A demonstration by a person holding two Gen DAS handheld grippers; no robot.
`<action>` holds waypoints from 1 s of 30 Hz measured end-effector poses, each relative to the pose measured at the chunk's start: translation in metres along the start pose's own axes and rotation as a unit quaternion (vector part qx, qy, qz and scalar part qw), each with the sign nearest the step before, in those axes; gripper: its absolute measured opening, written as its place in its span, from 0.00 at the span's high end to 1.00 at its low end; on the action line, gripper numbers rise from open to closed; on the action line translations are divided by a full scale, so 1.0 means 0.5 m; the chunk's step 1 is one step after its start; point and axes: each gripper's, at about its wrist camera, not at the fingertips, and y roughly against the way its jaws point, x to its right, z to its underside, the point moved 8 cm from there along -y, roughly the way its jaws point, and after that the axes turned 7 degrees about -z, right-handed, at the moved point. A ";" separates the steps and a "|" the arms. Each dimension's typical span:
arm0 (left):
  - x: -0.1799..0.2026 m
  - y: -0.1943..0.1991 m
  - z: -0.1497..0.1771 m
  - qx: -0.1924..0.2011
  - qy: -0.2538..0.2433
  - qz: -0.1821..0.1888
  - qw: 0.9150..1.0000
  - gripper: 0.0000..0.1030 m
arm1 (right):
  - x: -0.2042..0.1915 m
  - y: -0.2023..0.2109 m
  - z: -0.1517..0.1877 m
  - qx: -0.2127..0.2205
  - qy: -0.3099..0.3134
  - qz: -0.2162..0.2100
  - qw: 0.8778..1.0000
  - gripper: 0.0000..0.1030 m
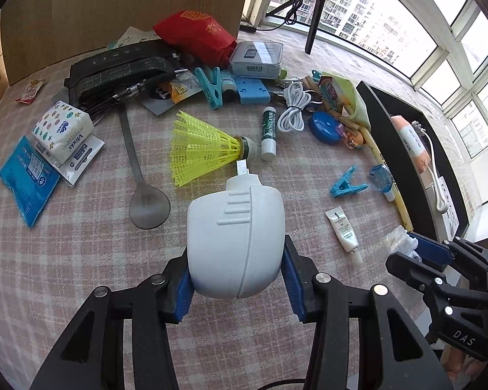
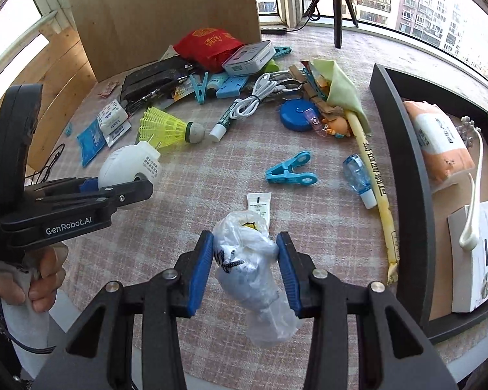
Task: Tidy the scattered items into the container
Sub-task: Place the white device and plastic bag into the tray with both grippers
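My left gripper is shut on a white rounded plastic device and holds it above the checked tablecloth; it also shows in the right wrist view. My right gripper is shut on a clear plastic bag with a white item inside, held above the table near its front edge. The black-framed container lies at the right and holds an orange tissue pack, a booklet and a white massager. Scattered items on the table include a yellow shuttlecock and a blue clothes peg.
A spoon, tissue packs, a glue stick, a white cable, a small tube, a blue round tape and a red bag lie on the table. A cardboard board stands behind; a tripod stands by the window.
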 end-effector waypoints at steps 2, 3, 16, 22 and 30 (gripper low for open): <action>0.017 0.011 -0.003 0.004 -0.002 0.005 1.000 0.57 | 0.015 0.015 -0.006 0.008 -0.007 0.005 1.000 0.62; 0.026 0.016 -0.006 0.006 -0.005 0.007 1.000 0.57 | 0.025 0.024 -0.009 0.013 -0.011 0.007 1.000 0.62; 0.291 0.051 -0.046 0.035 -0.053 0.041 0.997 0.57 | 0.301 0.190 -0.061 0.080 -0.079 0.050 0.992 0.62; 0.468 0.047 -0.058 0.040 -0.089 0.055 0.994 0.57 | 0.455 0.245 -0.055 0.090 -0.091 0.078 0.989 0.62; 0.627 0.026 -0.059 0.034 -0.115 0.060 0.991 0.57 | 0.625 0.299 -0.046 0.100 -0.118 0.097 0.983 0.62</action>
